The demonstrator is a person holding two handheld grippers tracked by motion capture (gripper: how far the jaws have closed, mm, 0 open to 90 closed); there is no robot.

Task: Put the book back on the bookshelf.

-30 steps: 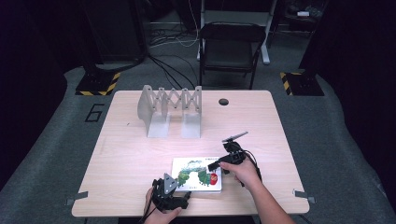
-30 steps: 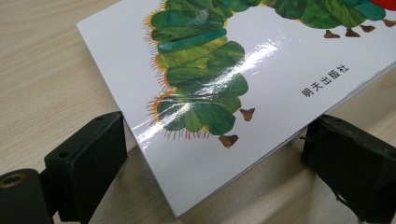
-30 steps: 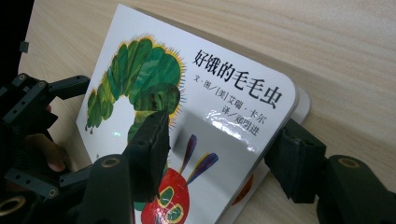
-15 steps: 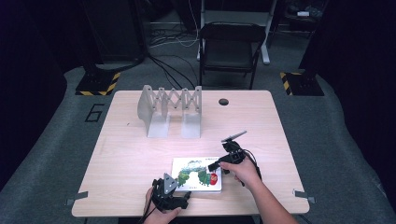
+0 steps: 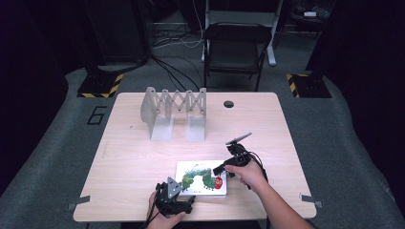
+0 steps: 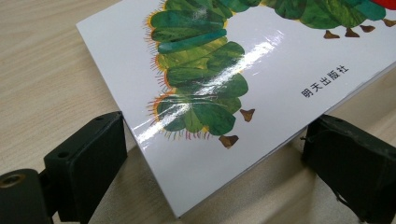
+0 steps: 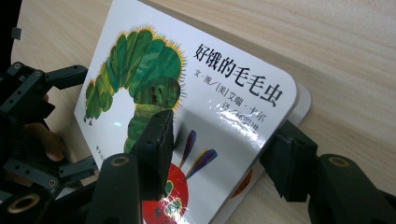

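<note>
We see left gripper (image 5: 184,202) at book's (image 5: 200,177) near left corner, jaws wide, straddling corner, pads off it. Book flat on table (image 5: 133,162), near front edge. Right gripper (image 5: 220,168) half-spread, just closing: one jaw atop lifted cover, other beside the book's edge.

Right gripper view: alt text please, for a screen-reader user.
A white picture book with a green caterpillar on its cover lies on a wooden table, its front cover lifted at one corner. The right tongs straddle that corner, one jaw over the cover; the left tongs wait at the far edge.
</note>
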